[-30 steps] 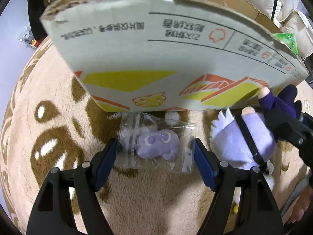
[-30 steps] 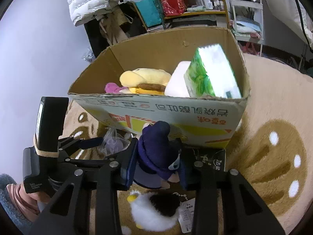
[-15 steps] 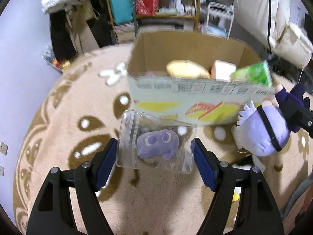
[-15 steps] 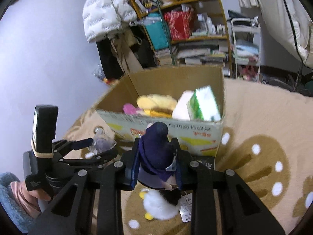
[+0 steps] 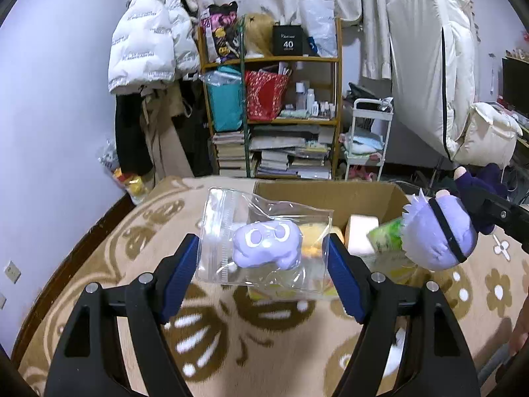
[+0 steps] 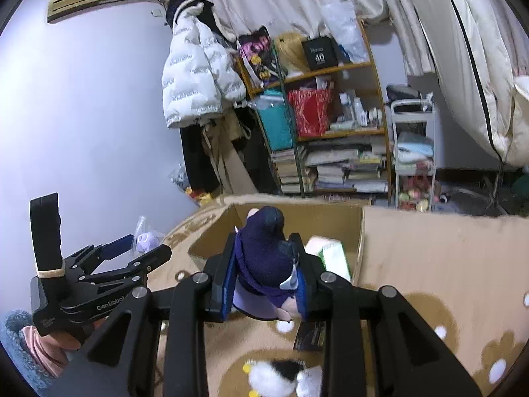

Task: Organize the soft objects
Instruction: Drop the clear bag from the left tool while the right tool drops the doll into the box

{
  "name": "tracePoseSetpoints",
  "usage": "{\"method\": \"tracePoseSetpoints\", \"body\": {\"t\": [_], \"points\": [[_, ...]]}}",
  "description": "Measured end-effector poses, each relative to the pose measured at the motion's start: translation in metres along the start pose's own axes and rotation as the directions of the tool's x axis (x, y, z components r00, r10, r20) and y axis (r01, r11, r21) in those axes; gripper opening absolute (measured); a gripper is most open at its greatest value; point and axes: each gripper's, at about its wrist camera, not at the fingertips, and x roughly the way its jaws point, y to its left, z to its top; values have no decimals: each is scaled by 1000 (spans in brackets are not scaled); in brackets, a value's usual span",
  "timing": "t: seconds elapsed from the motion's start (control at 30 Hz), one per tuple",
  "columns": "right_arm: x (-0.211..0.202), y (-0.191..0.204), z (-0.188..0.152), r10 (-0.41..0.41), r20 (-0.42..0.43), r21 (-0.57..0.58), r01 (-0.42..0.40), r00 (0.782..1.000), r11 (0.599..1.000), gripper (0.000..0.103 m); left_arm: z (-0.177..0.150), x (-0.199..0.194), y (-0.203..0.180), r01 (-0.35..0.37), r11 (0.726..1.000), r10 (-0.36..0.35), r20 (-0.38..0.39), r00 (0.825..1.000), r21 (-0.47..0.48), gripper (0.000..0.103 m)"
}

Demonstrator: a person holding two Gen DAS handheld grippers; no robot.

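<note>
Holding a bagged toy [image 5: 266, 246], the left gripper [image 5: 263, 266] is hanging with the box [image 5: 330, 195] at twelve o'clock, while the right gripper [image 6: 264, 278] is clamping a doll [image 6: 264, 258].

A black box [image 5: 288, 40] on the top shelf of the wooden bookshelf [image 5: 337, 99] carries the white number "40". The side of the left gripper [image 6: 140, 254] reads "GenRobot", its end cut off. Lettering on the white puffer jacket [image 5: 145, 43] is illegible.
</note>
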Motion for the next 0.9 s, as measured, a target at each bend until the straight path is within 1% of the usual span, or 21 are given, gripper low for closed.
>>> {"method": "tracePoseSetpoints", "body": {"t": [0.27,0.4,0.67,0.77,0.9], "points": [[24,-5,17,-3,31,-19,4,1000,1000,31,21,27,-7,9,1000,-10,34,999,23,75],[42,-8,20,-2,27,-23,3,1000,1000,31,26,41,-9,16,999,-17,31,999,33,75],[69,-23,11,11,-17,19,-11,1000,1000,31,24,75,-18,44,998,-43,-21,999,55,76],[78,-32,9,42,-25,53,-41,999,998,32,21,86,-24,43,996,-39,-42,998,82,76],[87,-45,4,40,-55,106,-34,998,994,34,17,98,-26,53,996,-47,-71,996,78,77]]}}
